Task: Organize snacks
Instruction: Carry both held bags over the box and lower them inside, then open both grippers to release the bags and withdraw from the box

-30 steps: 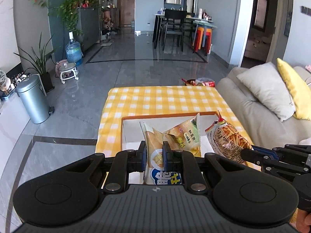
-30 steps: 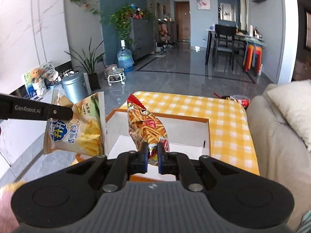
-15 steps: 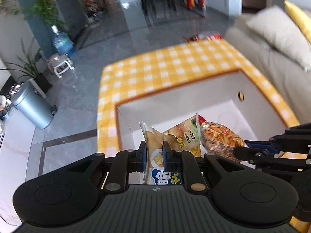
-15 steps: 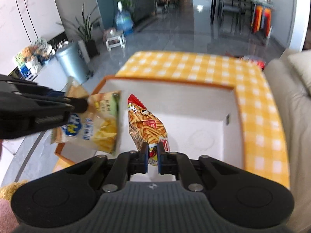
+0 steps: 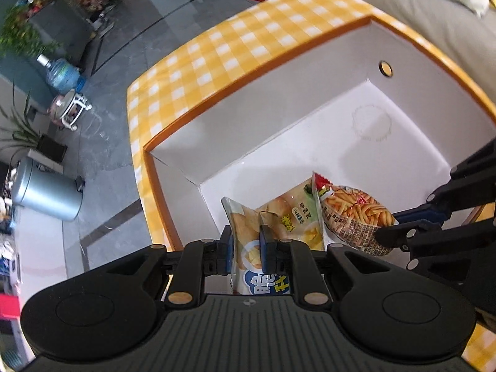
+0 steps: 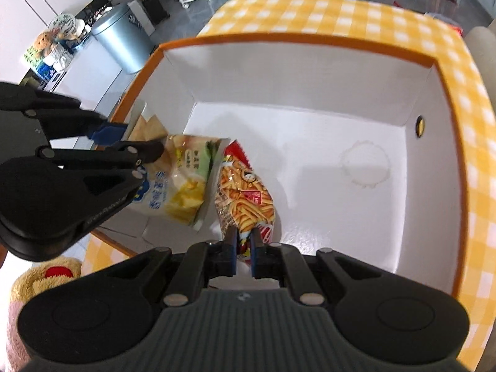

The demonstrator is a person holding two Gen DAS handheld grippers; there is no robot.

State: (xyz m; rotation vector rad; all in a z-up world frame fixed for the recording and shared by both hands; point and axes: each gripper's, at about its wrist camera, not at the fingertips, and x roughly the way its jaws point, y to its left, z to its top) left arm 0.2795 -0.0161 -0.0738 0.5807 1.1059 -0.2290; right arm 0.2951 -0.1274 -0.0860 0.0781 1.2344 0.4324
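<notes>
the left gripper is clamped on the near end of a yellow chip bag, its fingers pinching the crinkled film so the bag puckers between them; the right gripper is clamped the same way on the near end of a red fries bag; both bags hang forward and down from the fingers, long axes running away from the grippers toward the floor of the box, side by side and touching or nearly so along one edge; the chip bag lies on the left, over the box's near left corner, the fries bag just right of it, further inside.

the relation that matters for the coming move, as i judge it: each bag sits directly below and ahead of its own fingers, above bare white box floor, so a release would drop each roughly along its own length; the fries bag looks lower and nearer the floor; whether either far end already touches the floor i cannot tell.

the box is a deep, square-cornered card box, smooth matte white inside with an orange rim and a small round hole in the right wall; a faint ring mark shows on its floor; it stands on a yellow and white checked cloth; both bags are glossy, soft, air-puffed film that will slump and slide rather than stand.
</notes>
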